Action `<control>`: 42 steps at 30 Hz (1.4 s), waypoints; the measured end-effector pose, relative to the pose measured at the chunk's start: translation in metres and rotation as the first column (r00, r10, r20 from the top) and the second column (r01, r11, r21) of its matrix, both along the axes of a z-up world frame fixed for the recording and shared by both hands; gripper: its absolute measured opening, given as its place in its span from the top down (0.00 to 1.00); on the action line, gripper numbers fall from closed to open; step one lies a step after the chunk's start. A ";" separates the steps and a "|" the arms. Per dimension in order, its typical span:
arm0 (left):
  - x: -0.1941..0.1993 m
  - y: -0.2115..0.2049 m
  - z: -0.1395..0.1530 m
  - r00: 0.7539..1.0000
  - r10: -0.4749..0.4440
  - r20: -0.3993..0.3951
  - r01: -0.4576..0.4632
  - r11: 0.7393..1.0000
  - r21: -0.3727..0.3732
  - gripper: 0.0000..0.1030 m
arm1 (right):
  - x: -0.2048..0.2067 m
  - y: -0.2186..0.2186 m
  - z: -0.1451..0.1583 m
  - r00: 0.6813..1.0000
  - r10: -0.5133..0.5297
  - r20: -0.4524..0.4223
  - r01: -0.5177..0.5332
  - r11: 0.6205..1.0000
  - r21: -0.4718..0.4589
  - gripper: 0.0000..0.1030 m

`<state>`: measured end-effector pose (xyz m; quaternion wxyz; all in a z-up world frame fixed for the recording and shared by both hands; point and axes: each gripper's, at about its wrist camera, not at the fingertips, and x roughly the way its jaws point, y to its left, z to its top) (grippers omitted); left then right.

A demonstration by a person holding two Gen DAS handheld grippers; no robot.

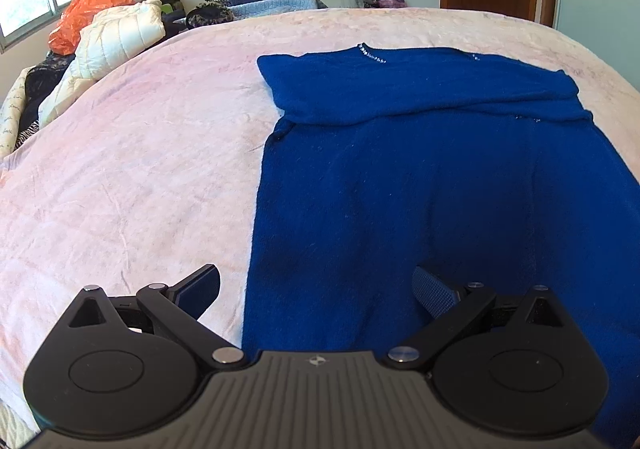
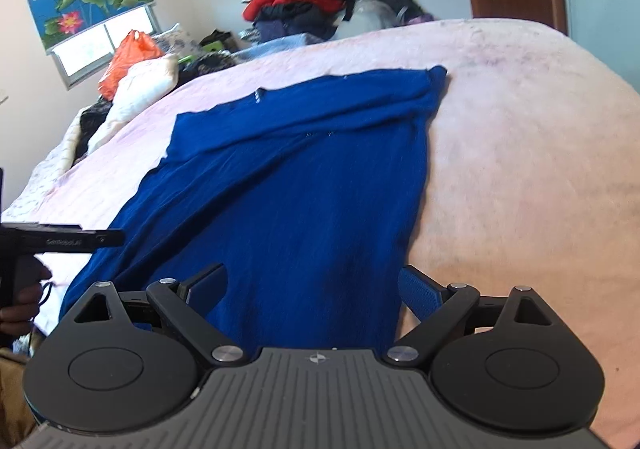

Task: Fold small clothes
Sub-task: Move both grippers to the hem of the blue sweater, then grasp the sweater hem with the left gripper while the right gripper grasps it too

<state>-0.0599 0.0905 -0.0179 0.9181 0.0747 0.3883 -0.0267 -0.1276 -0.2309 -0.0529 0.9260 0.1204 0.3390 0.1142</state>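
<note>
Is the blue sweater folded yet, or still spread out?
Partly folded: blue sweater lies flat on the bed, sleeves folded across its chest, body still full length.

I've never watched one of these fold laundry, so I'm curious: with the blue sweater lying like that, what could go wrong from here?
1. Both the left gripper and right gripper are open above the blue sweater's near hem, holding nothing. A shallow pinch might catch only the top layer.
2. The sleeves already lie folded across the chest; lifting the hem quickly could drag them loose.
3. The pink blanket is soft and could get pinched along.
</note>
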 end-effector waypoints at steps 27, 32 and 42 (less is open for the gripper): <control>-0.037 0.085 0.007 0.972 -0.226 -0.063 0.202 0.944 -0.260 0.00 | -0.033 -0.038 -0.009 0.983 0.126 -0.132 -0.104 0.981 0.165 0.18; -0.044 0.081 -0.006 0.943 -0.312 -0.114 0.272 0.922 -0.277 0.00 | -0.035 -0.026 -0.009 0.971 0.192 -0.145 -0.169 0.973 0.155 0.18; -0.051 0.071 -0.014 0.896 -0.391 -0.212 0.301 0.884 -0.356 0.01 | -0.035 -0.028 -0.011 0.958 0.246 -0.145 -0.209 0.950 0.232 0.18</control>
